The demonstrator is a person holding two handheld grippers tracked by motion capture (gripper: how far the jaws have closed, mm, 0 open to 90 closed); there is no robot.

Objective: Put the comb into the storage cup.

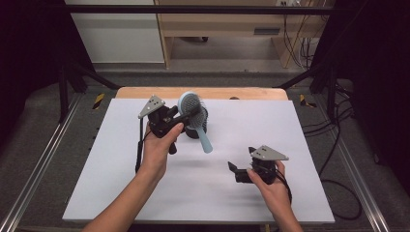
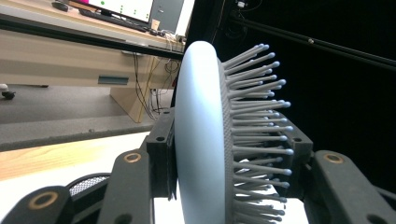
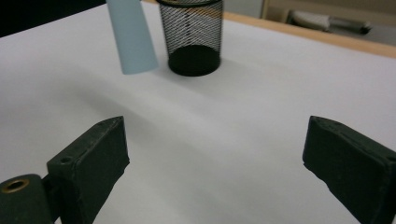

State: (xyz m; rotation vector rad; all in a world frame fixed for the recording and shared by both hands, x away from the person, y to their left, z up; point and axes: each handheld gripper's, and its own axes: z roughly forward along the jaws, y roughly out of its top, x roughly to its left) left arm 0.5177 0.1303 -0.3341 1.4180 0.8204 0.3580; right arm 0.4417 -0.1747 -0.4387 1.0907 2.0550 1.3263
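Note:
A light blue hairbrush [image 1: 193,108] hangs above the white table top [image 1: 111,193], bristles facing right, its handle [image 1: 205,141] slanting down toward me. My left gripper [image 1: 188,115] is shut on the brush head; in the left gripper view the jaws [image 2: 229,149] press on the pale back [image 2: 201,140] and on the bristle side. A black mesh cup [image 1: 202,126] stands upright just behind the brush. My right gripper [image 1: 241,159] is low over the table at the right, open with nothing between its fingers [image 3: 93,158]. The right gripper view faces the cup [image 3: 191,37] and the handle tip [image 3: 132,42].
A wooden strip [image 1: 145,92] borders the table's far edge, and metal rails [image 1: 38,164] run along both sides. Cables [image 1: 338,145] lie on the floor at the right. Bare white surface stretches in front of the cup.

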